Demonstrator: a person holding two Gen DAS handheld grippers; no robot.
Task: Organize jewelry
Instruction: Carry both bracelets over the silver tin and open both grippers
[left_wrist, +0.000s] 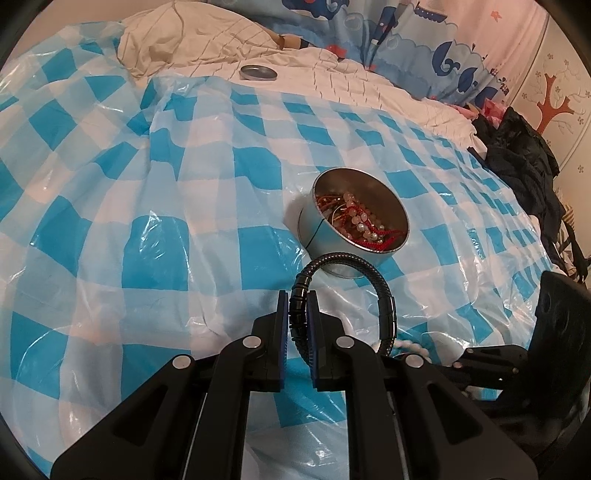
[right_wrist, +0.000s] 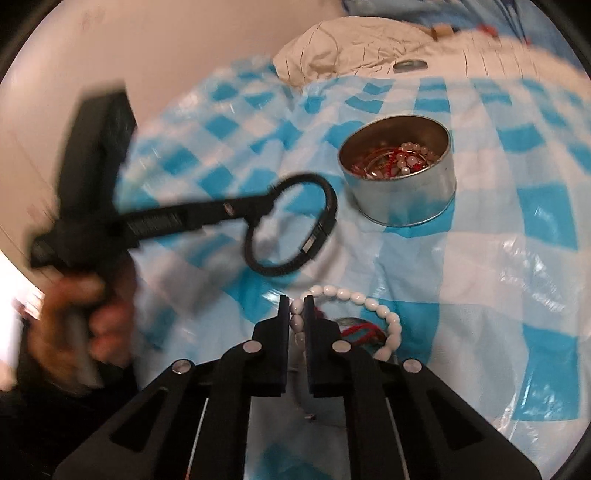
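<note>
Two bracelets held, no legible writing: left gripper clamps a black segmented bracelet above the checked plastic sheet; right gripper pinches a white bead bracelet. Beyond: open round tin of beaded jewelry, lid apart on the bed.

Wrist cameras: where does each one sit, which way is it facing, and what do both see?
Left wrist: sits behind the left gripper, looks down along its fingers, shut on the black bracelet, toward the open tin; the right gripper's body shows at the right edge.
Right wrist: sits behind the right gripper, shut on the white bead bracelet; the left gripper and the hand holding it show, blurred.
Shared: tin, black bracelet, lid, checked plastic sheet.
</note>
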